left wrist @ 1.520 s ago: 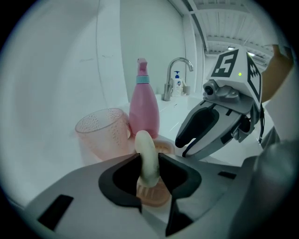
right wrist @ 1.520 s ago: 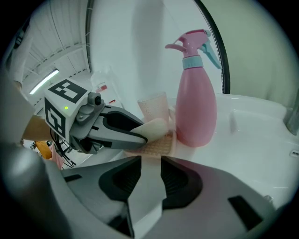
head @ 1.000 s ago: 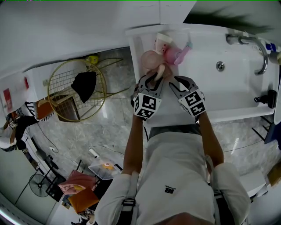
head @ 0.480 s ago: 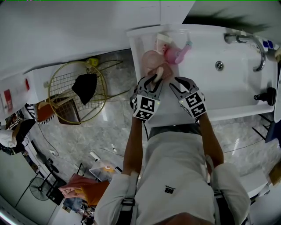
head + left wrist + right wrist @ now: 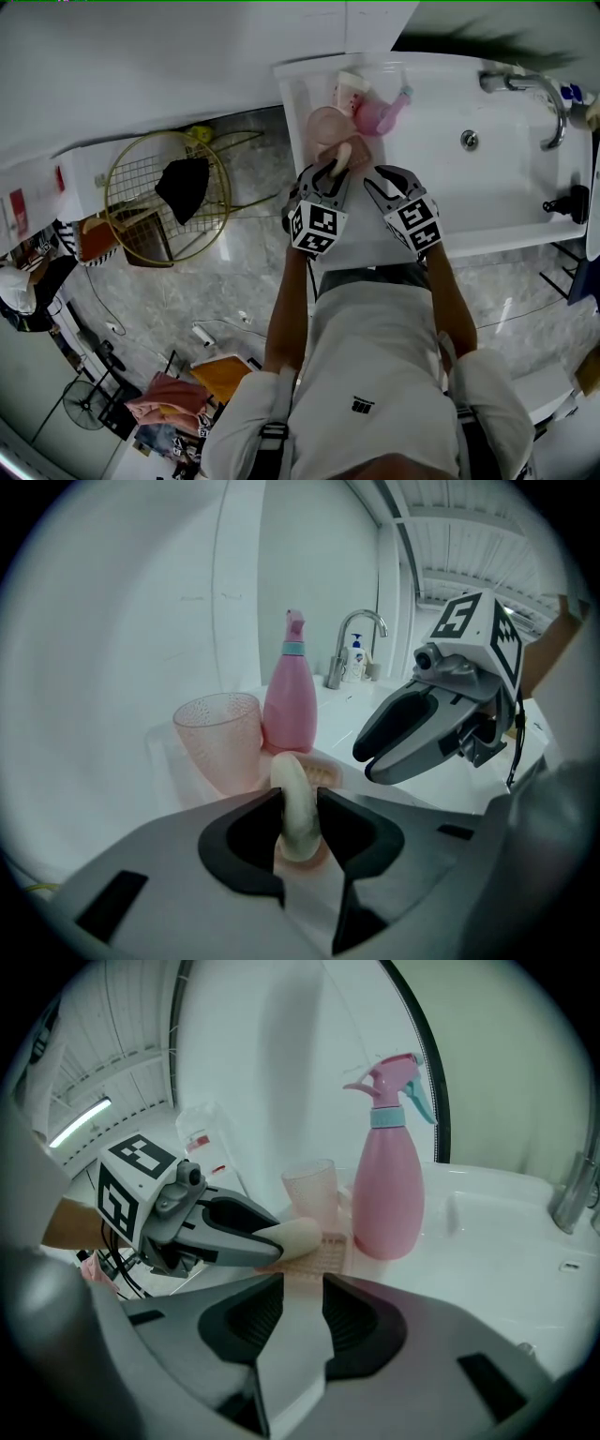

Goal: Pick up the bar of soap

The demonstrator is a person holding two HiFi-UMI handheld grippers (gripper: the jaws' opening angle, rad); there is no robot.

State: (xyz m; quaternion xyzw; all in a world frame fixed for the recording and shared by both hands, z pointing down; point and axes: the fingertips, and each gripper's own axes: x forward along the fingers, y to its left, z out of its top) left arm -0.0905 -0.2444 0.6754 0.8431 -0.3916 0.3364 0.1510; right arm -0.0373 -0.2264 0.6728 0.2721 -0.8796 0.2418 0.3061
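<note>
The cream bar of soap (image 5: pixel 296 808) stands on edge between the jaws of my left gripper (image 5: pixel 300 803), which is shut on it. It hovers right over the pink ribbed soap dish (image 5: pixel 324 772); I cannot tell whether it touches. In the right gripper view the soap (image 5: pixel 292 1234) sticks out of the left gripper (image 5: pixel 253 1241) over the dish (image 5: pixel 330 1246). My right gripper (image 5: pixel 302 1288) waits just to the right, jaws a little apart with nothing between them. The head view shows both grippers (image 5: pixel 333 171) (image 5: pixel 377 180) at the counter's left end.
A pink textured cup (image 5: pixel 218 733) and a pink spray bottle (image 5: pixel 290 700) stand just behind the dish. The white sink basin (image 5: pixel 487 183) and chrome faucet (image 5: pixel 548 94) lie to the right. A gold wire basket (image 5: pixel 164 192) stands on the floor at the left.
Both grippers and the soap stay almost where they were. Only people and things on the floor at the lower left have shifted.
</note>
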